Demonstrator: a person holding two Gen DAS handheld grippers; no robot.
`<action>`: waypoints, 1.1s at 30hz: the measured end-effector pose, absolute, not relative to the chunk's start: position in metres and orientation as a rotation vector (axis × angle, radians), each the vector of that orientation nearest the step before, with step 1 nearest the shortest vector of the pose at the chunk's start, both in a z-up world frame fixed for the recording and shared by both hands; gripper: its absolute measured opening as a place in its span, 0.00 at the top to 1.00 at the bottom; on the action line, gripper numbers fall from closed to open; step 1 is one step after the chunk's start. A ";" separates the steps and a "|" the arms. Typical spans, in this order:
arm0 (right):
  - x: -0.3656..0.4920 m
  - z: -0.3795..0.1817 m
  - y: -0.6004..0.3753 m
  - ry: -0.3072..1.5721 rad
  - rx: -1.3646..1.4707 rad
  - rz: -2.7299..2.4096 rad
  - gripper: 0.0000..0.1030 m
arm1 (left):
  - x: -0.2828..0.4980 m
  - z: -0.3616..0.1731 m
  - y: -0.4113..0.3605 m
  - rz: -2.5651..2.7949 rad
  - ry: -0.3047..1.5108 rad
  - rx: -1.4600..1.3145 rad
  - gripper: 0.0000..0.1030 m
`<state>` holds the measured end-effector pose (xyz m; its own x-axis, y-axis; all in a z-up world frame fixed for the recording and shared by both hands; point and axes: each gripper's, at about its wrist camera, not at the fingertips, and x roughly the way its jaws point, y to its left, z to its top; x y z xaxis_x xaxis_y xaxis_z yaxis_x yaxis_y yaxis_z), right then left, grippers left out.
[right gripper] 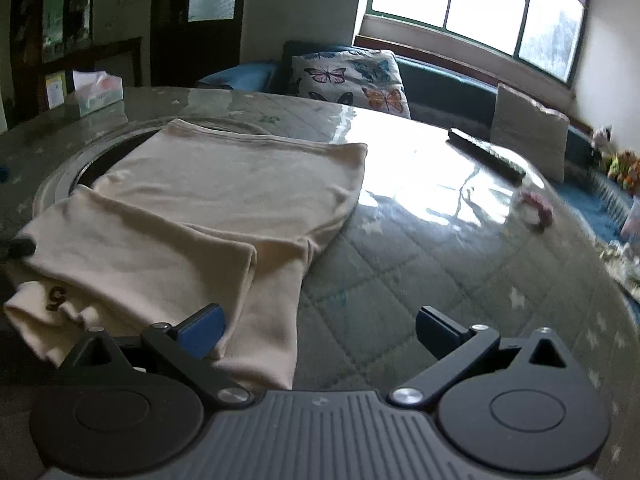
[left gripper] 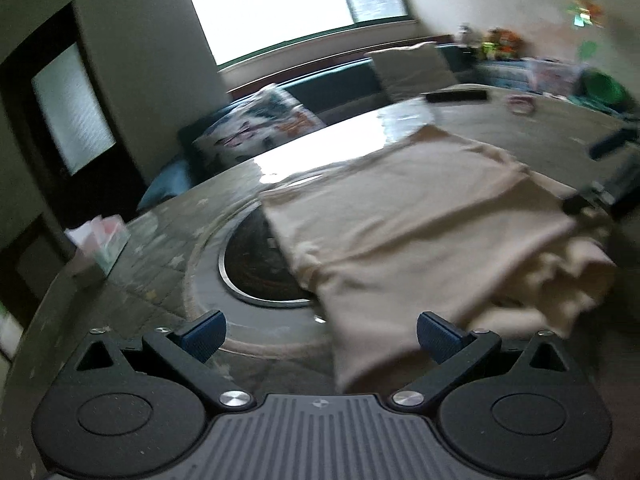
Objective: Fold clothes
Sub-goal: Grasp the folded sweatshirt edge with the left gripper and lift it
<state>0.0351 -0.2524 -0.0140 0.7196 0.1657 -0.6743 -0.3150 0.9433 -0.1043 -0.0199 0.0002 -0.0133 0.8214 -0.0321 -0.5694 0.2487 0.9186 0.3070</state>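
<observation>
- The left gripper [left gripper: 320, 334], black-armed with blue ribbed pads, has its jaws spread wide and holds nothing; between the pads its own view shows a bare strip of table and the near edge of the cloth.
- The right gripper [right gripper: 320, 332], of the same build, is likewise spread wide and empty.
- The cream-coloured folded cotton garment [left gripper: 420, 232] lies flat on the round glass-topped table [left gripper: 160, 248], partly covering the dark circular inset ringed in metal [left gripper: 256, 276] at the table's middle.
- From the left wrist, the garment lies ahead and to the right; its near hem passes just in front of the right-hand pad [left gripper: 438, 336], and its bunched end sits at the far right.
- From the right wrist, the garment [right gripper: 224, 200] lies ahead and to the left, its near fold running under the left-hand pad [right gripper: 202, 330]; the right-hand pad [right gripper: 436, 330] is over bare quilt-patterned tabletop [right gripper: 440, 264].
- Only the right wrist view shows a small dark "6"-like mark [right gripper: 56, 298] on the bunched cloth, and the layered fold edges, sharply.
- The left wrist view is motion-blurred, but it shows part of the other gripper [left gripper: 608, 184] at the garment's far-right edge; whether it touches the cloth I cannot tell.
- Both views show a tissue box [right gripper: 98, 90], a dark remote control [right gripper: 486, 152], a pink hair tie [right gripper: 538, 210] and a butterfly-print cushion [right gripper: 350, 78].
</observation>
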 end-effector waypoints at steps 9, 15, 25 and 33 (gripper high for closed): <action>0.019 -0.001 -0.261 0.694 -0.200 0.296 0.05 | -0.055 -0.027 -0.034 -0.372 0.504 0.553 0.15; -0.003 0.007 -0.253 0.662 -0.249 0.409 0.12 | -0.052 -0.032 -0.048 -0.471 0.471 0.569 0.48; -0.030 0.009 -0.235 0.635 -0.378 0.622 0.15 | -0.027 -0.009 -0.037 -0.502 0.460 0.415 0.90; -0.022 -0.003 -0.213 0.590 -0.453 0.651 0.26 | -0.007 0.003 -0.030 -0.483 0.476 0.316 0.90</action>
<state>-0.0220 -0.2131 -0.0029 0.6450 0.4269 -0.6339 -0.6727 0.7107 -0.2058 -0.0074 -0.0299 0.0031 0.7802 -0.3678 -0.5059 0.5114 0.8408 0.1774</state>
